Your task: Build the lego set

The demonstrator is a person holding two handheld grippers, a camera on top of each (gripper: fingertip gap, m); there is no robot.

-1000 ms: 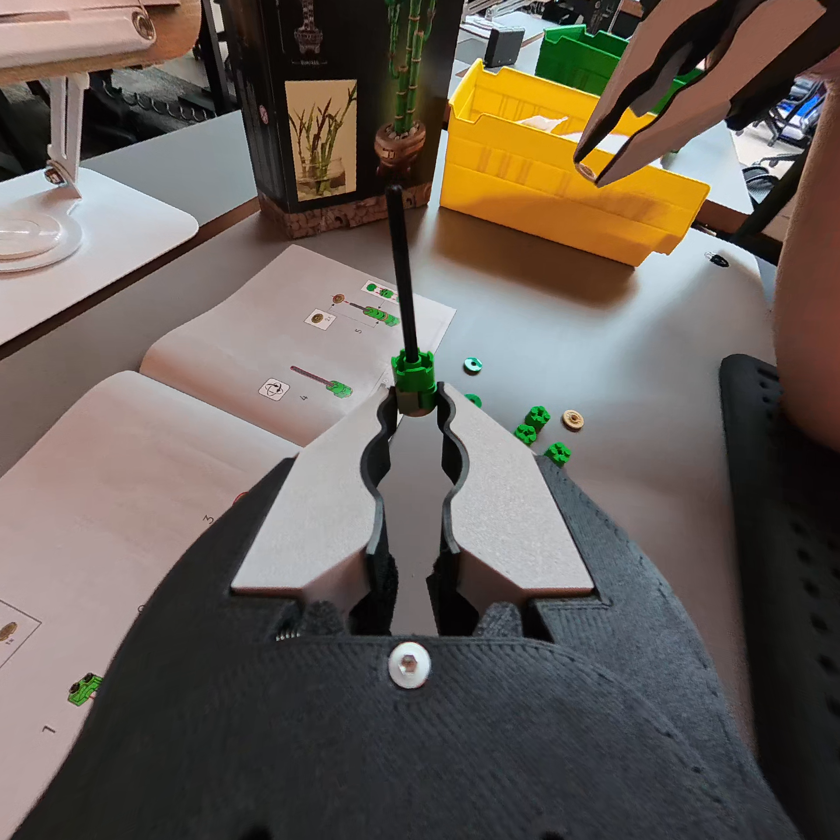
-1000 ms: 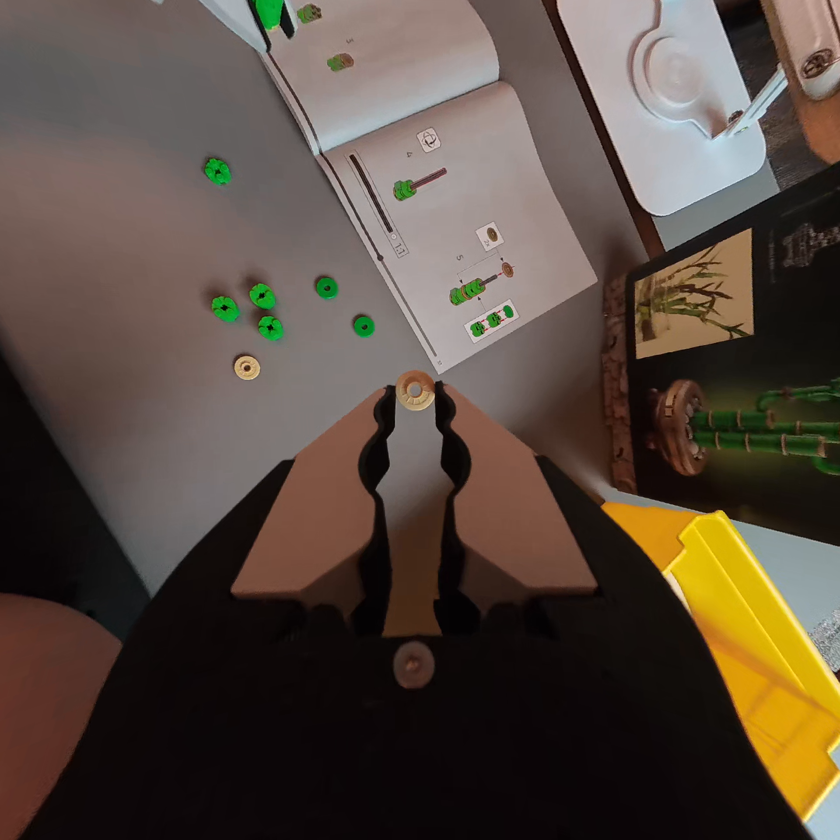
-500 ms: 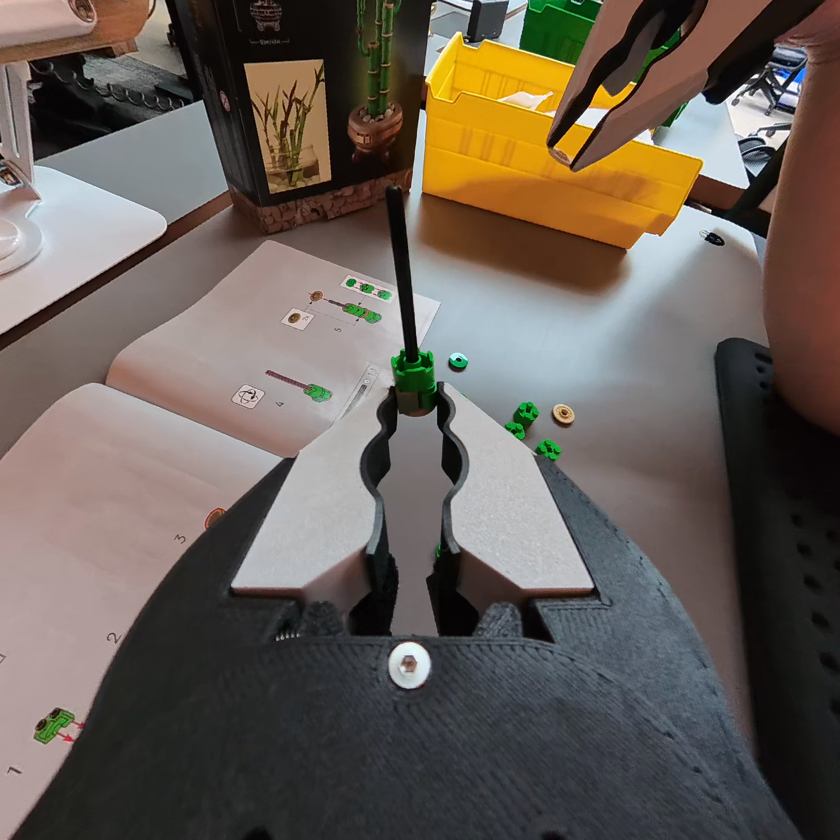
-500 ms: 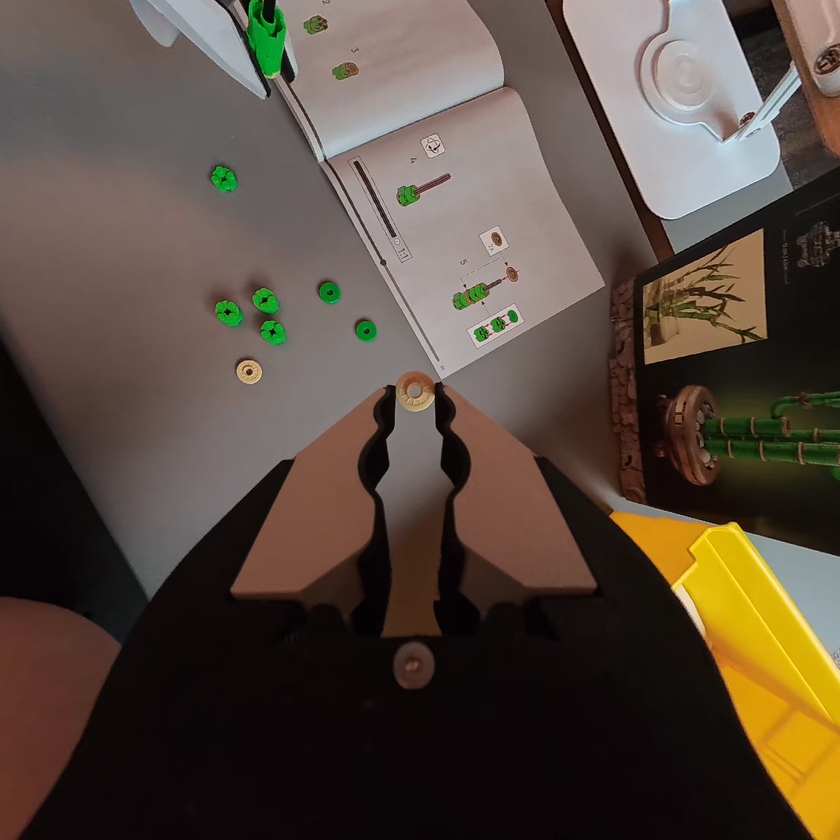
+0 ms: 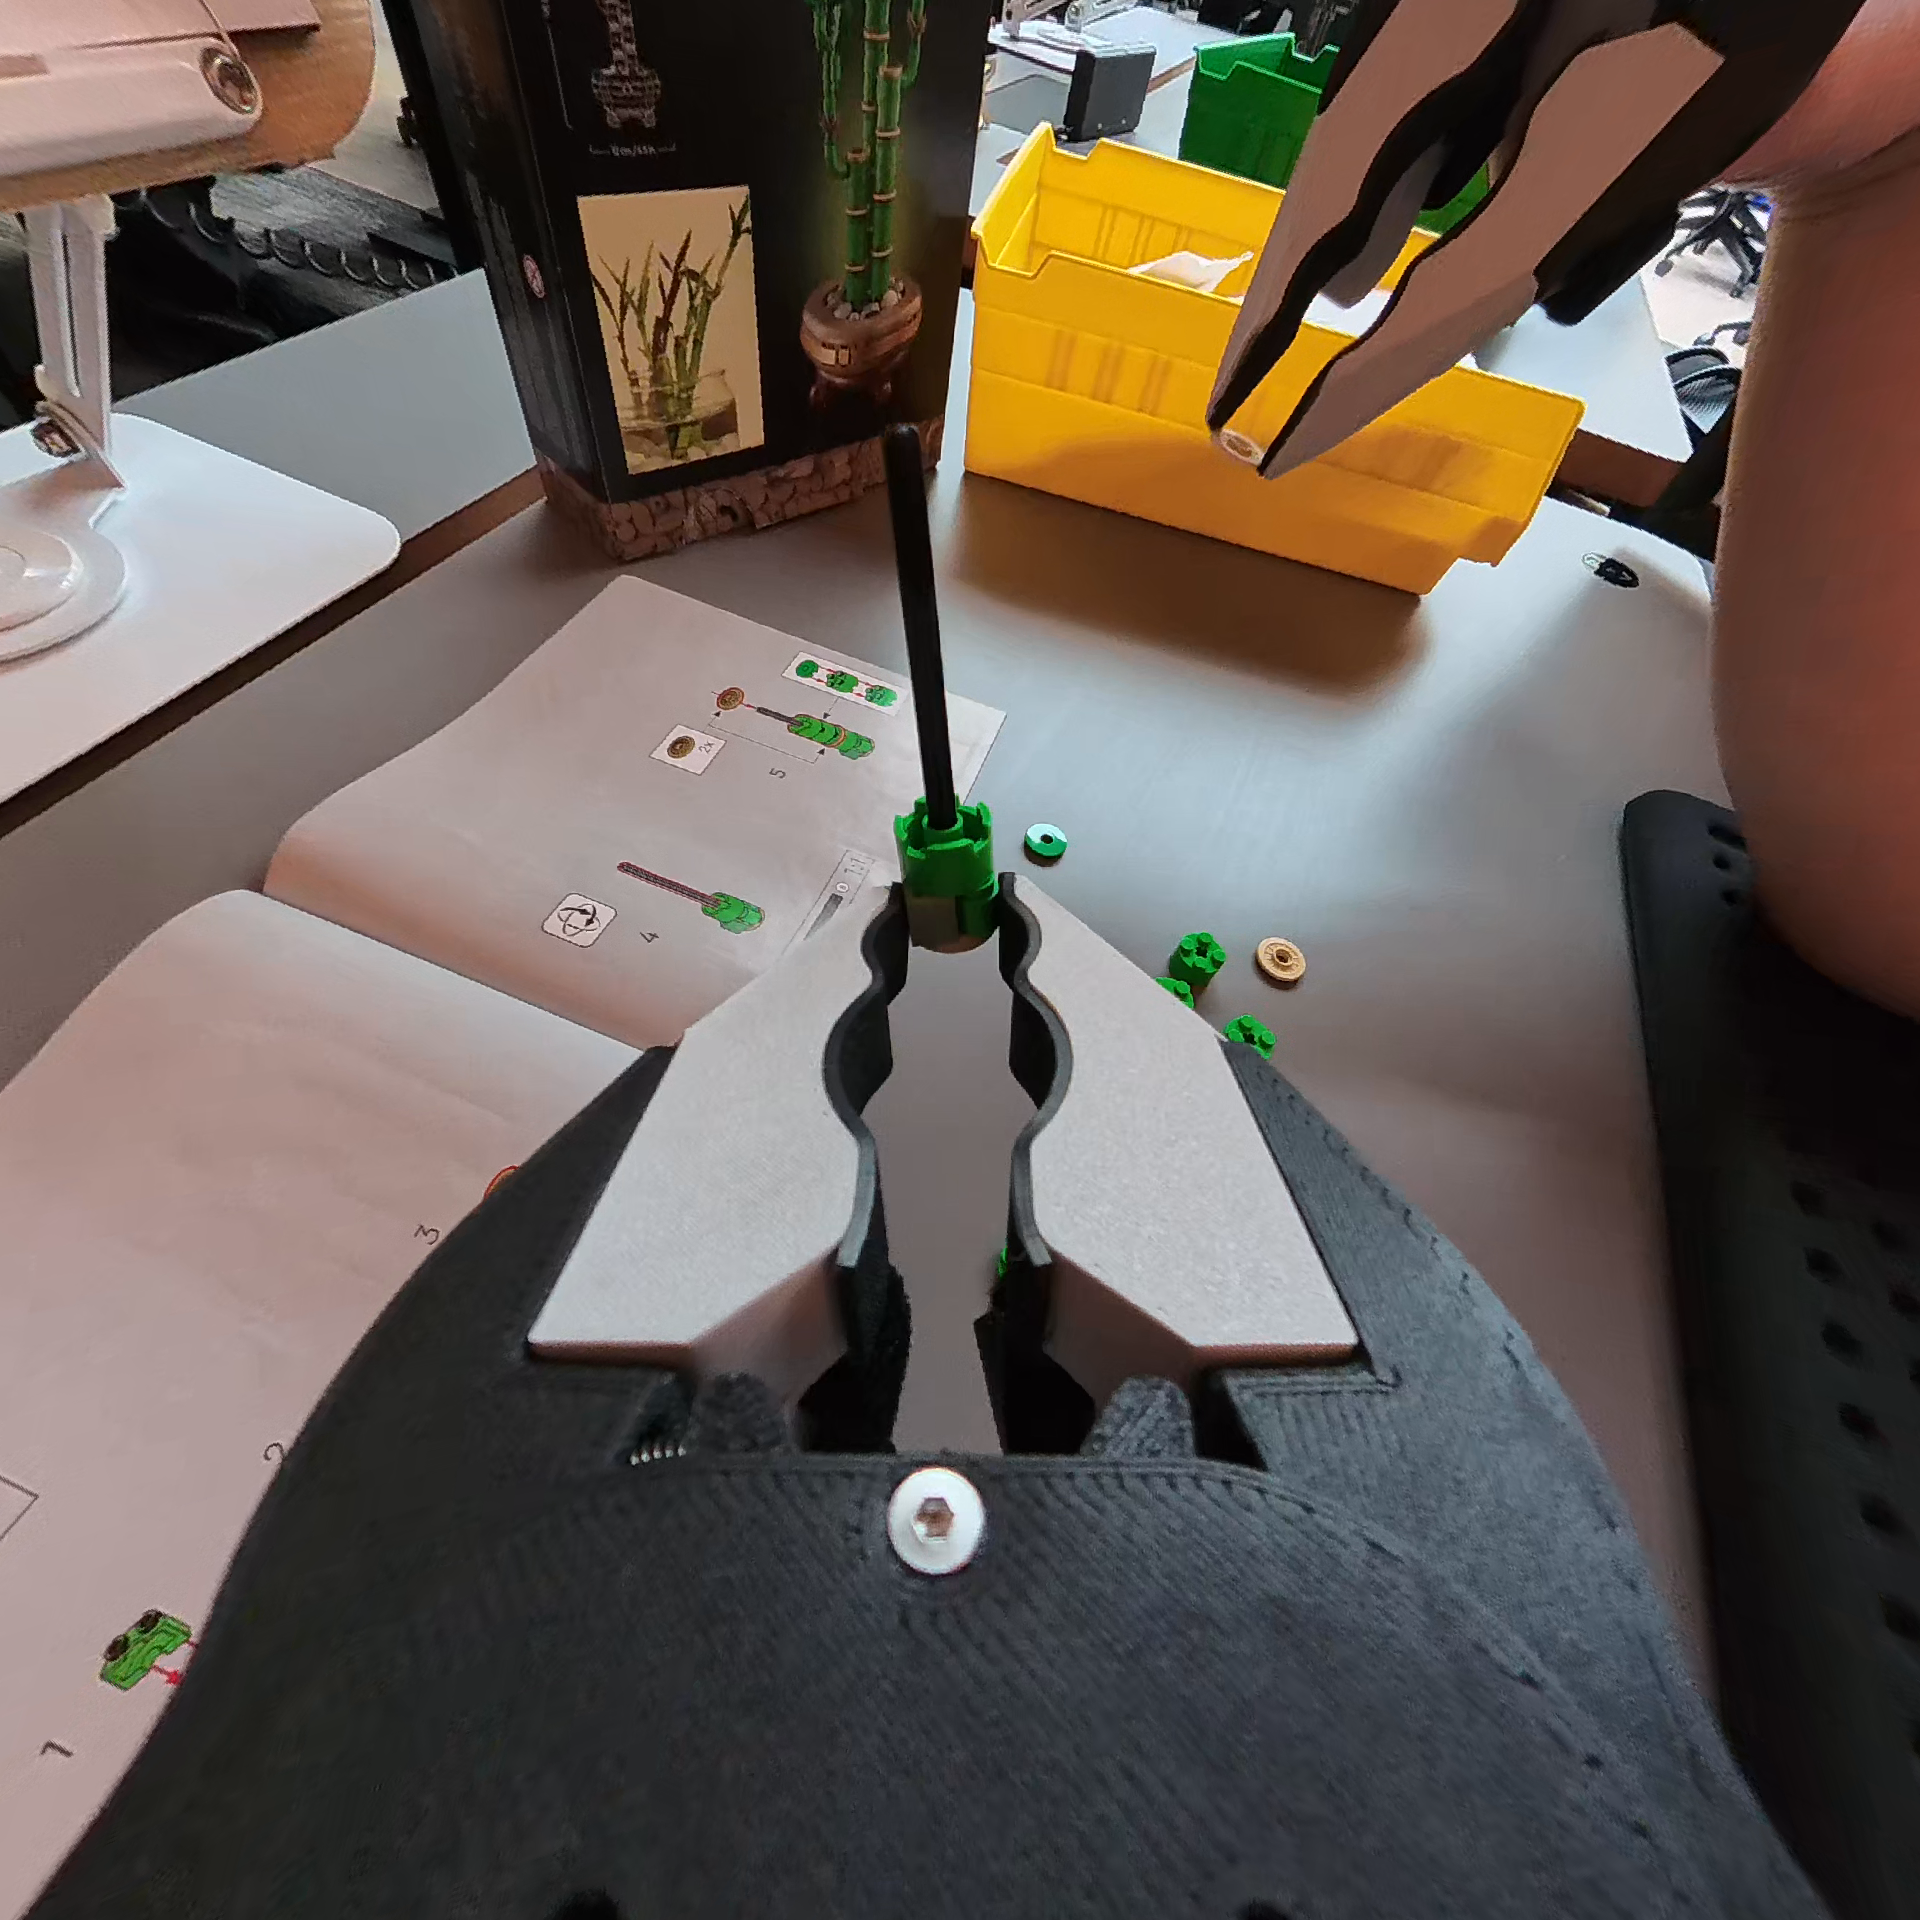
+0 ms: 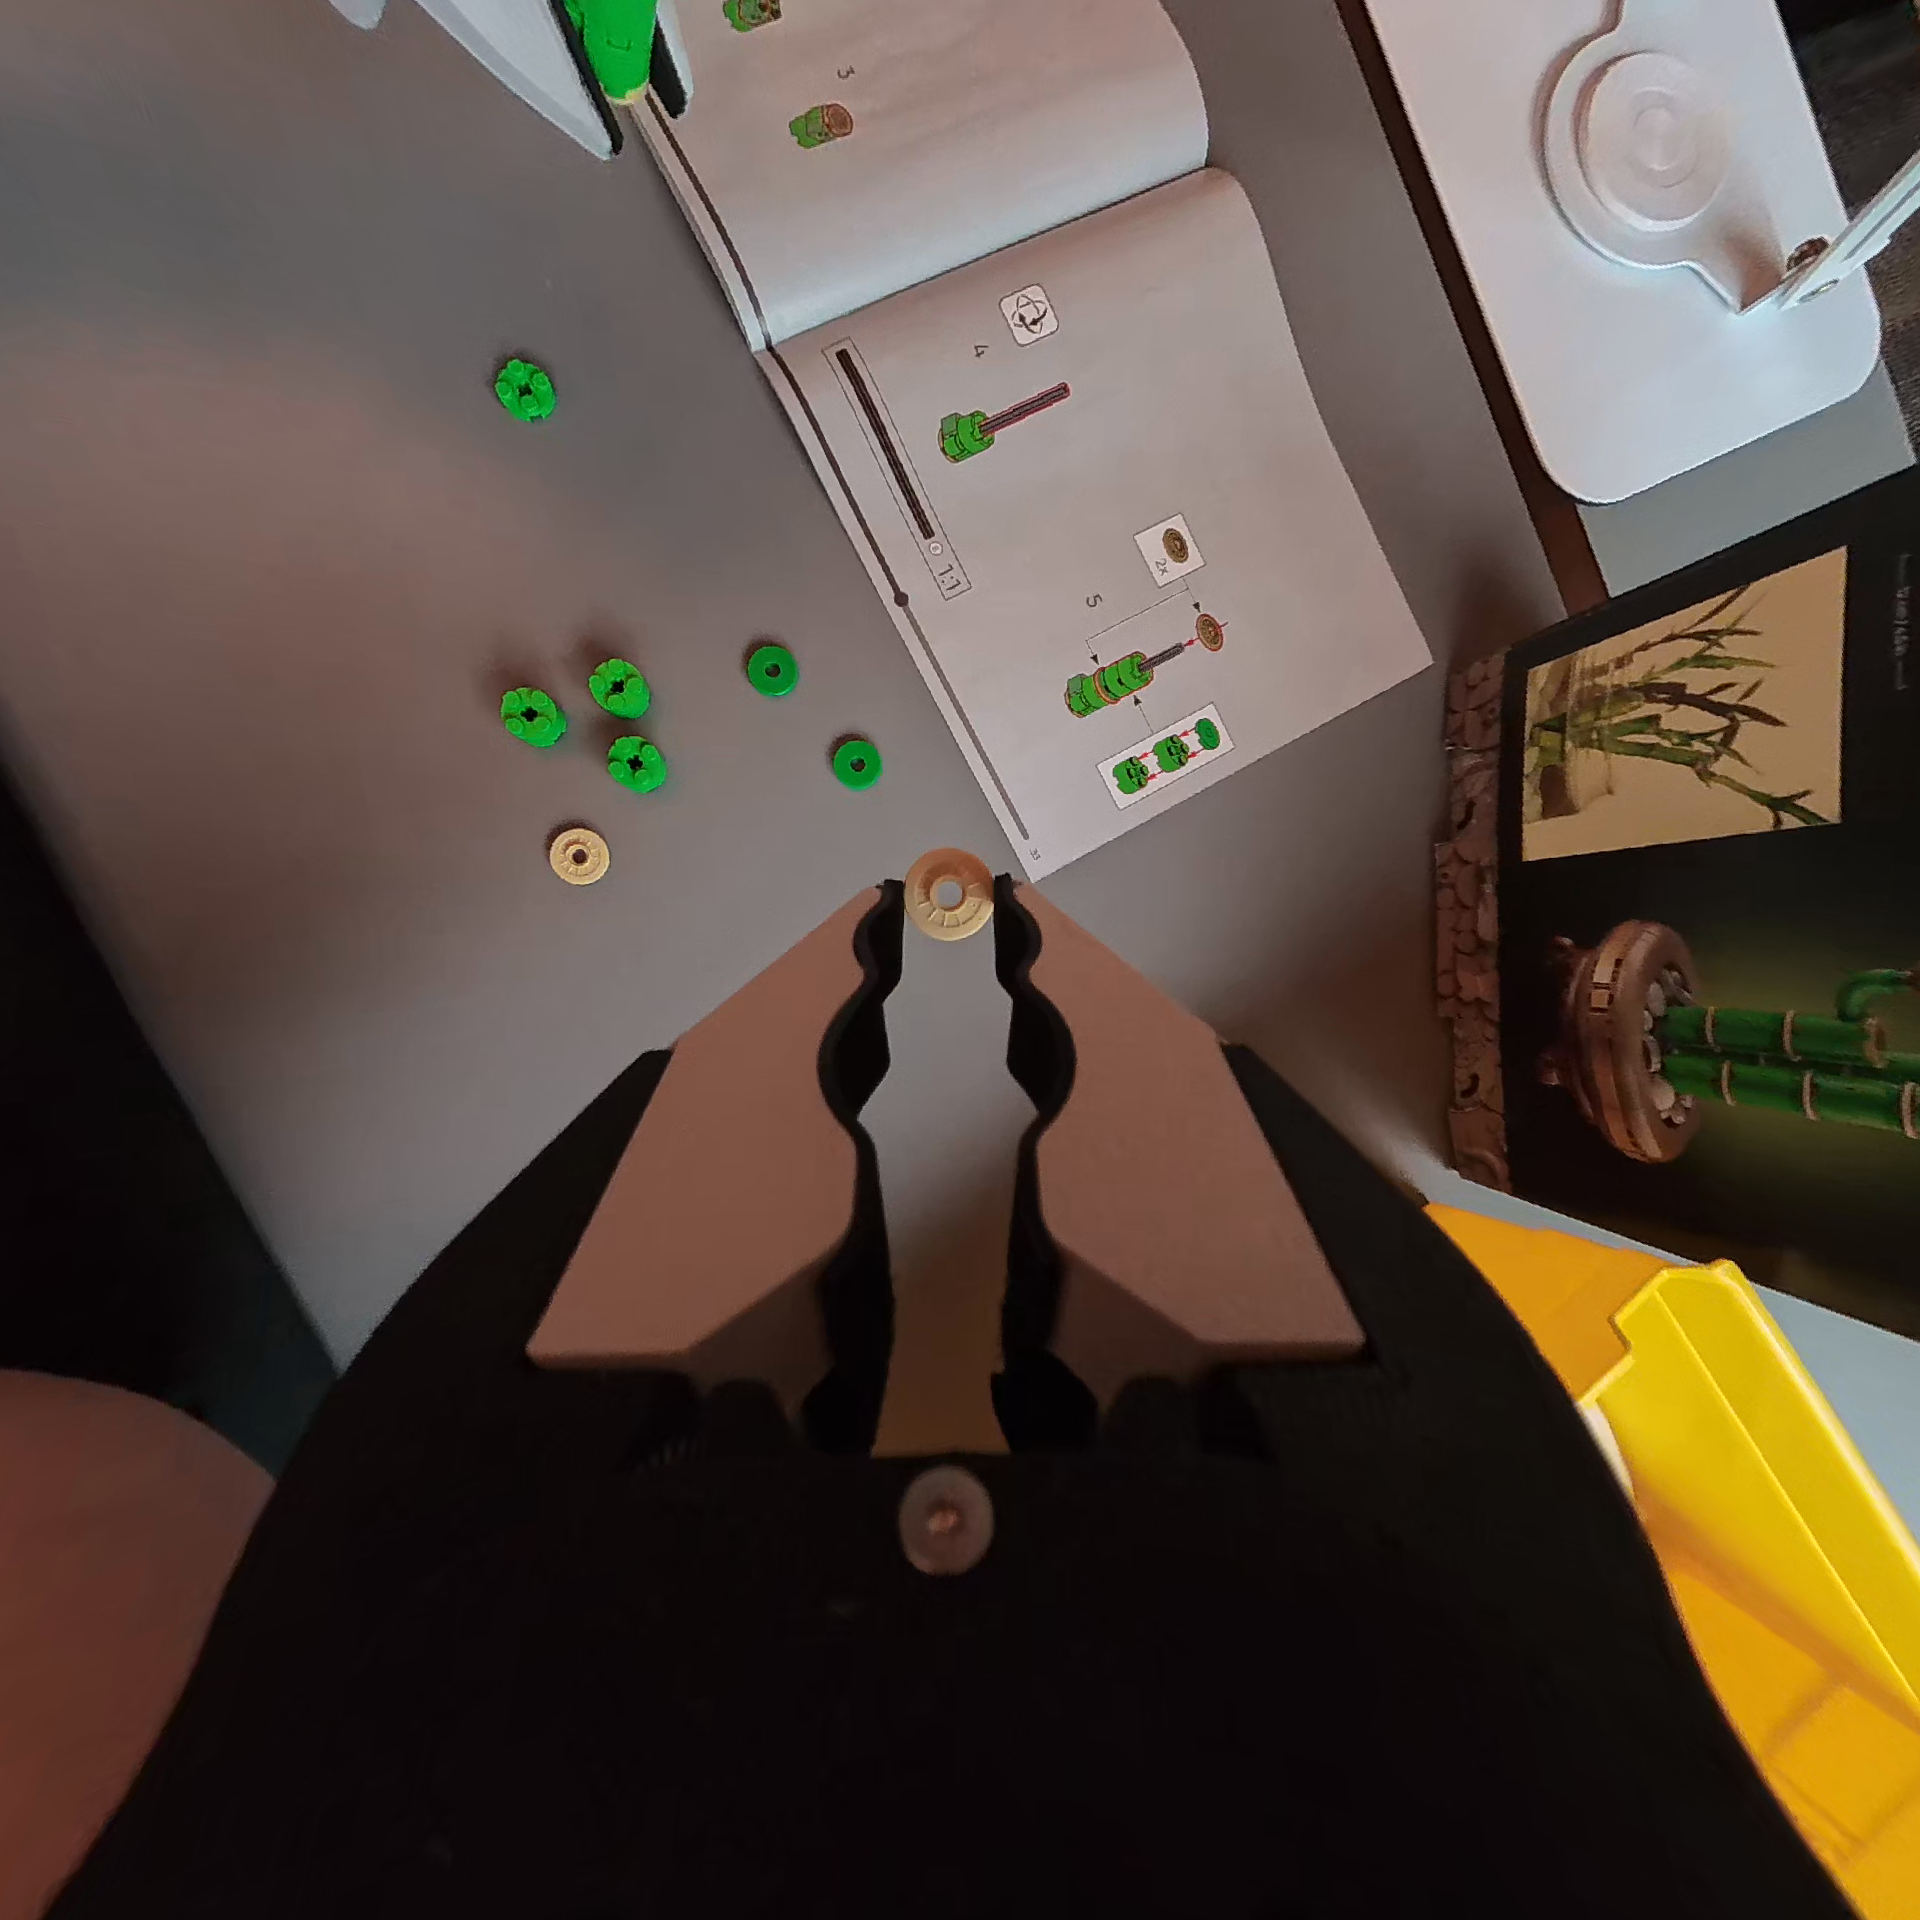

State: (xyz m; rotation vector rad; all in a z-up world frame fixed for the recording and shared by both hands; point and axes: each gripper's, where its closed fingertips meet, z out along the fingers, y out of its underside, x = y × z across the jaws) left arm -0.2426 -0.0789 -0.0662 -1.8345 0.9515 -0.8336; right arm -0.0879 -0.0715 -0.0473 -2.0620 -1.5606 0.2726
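Observation:
My left gripper (image 5: 948, 914) is shut on a green round brick stack (image 5: 943, 868) with a black axle (image 5: 920, 623) standing up out of it. My right gripper (image 6: 948, 902) is shut on a tan round plate (image 6: 948, 894), held in the air above the table. In the left wrist view the right gripper (image 5: 1247, 447) hangs up and to the right of the axle's tip, apart from it. The left gripper with the green stack (image 6: 613, 47) shows at the top of the right wrist view. Loose green round bricks (image 6: 618, 688), green round plates (image 6: 772, 670) and a second tan plate (image 6: 578, 856) lie on the grey table.
An open instruction booklet (image 5: 582, 790) lies left of the parts. The dark set box (image 5: 707, 260) stands behind it, with a yellow bin (image 5: 1195, 416) to its right and a green bin behind. A white lamp base (image 6: 1662, 208) sits on the far left. A person's arm (image 5: 1829, 623) is at right. About 15 cm separates my left fingertips from my right.
The right gripper with the tan plate has come lower and closer to the axle's tip. The left gripper keeps holding the green stack upright, shifting a little over the booklet.

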